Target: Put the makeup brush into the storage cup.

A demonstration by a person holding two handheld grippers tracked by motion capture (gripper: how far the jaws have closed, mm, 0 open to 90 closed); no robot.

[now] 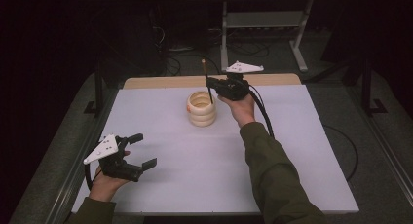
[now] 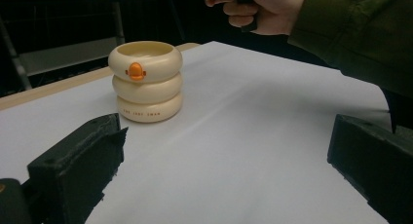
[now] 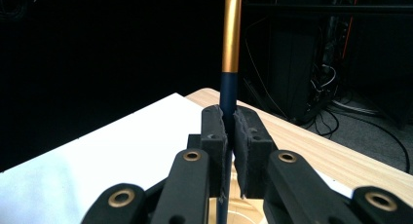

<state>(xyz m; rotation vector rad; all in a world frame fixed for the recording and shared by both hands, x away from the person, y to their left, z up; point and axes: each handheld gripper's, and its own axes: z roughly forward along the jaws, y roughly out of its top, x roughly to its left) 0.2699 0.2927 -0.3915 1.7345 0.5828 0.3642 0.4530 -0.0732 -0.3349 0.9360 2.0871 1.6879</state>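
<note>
Right gripper (image 3: 229, 136) pinched a thin, stiff, light pen (image 3: 231, 34) mid-shaft at frame centre; left gripper (image 1: 138, 150) gaped wide.

Table (image 1: 160, 82) of light wood is covered by a white sheet (image 1: 204, 170); a cream ringed cup (image 1: 201, 108) is stood on it near the far edge.
</note>
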